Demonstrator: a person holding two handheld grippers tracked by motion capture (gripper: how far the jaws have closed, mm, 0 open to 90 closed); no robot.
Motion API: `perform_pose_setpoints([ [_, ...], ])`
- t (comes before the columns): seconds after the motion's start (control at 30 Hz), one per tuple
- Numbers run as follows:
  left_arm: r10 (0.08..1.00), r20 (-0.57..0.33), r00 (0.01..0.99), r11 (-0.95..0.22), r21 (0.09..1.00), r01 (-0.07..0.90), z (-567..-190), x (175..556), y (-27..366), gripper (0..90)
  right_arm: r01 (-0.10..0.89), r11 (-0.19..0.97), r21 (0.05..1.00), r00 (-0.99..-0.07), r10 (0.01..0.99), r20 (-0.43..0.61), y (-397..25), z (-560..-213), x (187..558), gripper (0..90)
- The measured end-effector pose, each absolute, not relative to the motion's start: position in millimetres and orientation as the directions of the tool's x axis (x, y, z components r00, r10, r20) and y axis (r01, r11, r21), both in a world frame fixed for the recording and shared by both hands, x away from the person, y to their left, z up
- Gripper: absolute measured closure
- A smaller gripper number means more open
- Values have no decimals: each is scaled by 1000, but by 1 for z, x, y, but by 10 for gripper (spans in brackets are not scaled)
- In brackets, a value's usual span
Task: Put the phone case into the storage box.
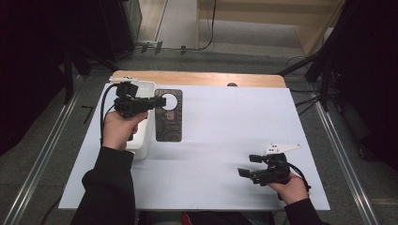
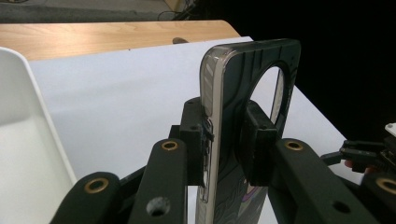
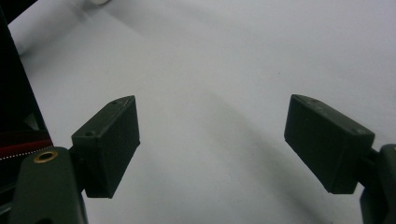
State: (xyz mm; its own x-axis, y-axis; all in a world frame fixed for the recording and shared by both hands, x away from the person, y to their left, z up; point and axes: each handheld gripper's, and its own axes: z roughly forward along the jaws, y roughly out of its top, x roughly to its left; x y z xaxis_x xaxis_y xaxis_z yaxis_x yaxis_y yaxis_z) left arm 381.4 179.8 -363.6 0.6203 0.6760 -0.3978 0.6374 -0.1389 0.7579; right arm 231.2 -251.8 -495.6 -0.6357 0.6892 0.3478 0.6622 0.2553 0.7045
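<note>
My left hand-held gripper (image 1: 162, 101) at bench's (image 1: 225, 131) 10 o'clock, jaws clamped on phone case (image 2: 243, 121) near its round cutout, case just beside white tray (image 1: 143, 140). My right hand-held gripper (image 3: 212, 140) at 5 o'clock, jaws wide apart, holding nothing.

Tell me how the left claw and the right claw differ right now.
The left claw is shut on the phone case; the right claw is open and holds nothing. The left claw is raised beside the white tray, far left; the right claw hangs low over the bare white sheet, near right. Both are black and hand-held.
</note>
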Motion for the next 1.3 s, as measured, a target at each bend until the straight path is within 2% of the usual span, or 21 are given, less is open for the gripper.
perform_pose_setpoints([
  [0.23, 674, -407, 616, -111, 769, 630, -353, 388, 185, 734, 661, 256, 706, -637, 688, 347, -251, -495, 232, 170],
  [0.67, 696, -352, 625, -158, 775, 612, -341, 400, 189, 733, 667, 254, 700, -626, 700, 343, -253, -496, 232, 170],
  [1.3, 710, -332, 621, -149, 790, 594, -322, 412, 201, 734, 666, 251, 702, -626, 701, 343, -252, -496, 232, 170],
])
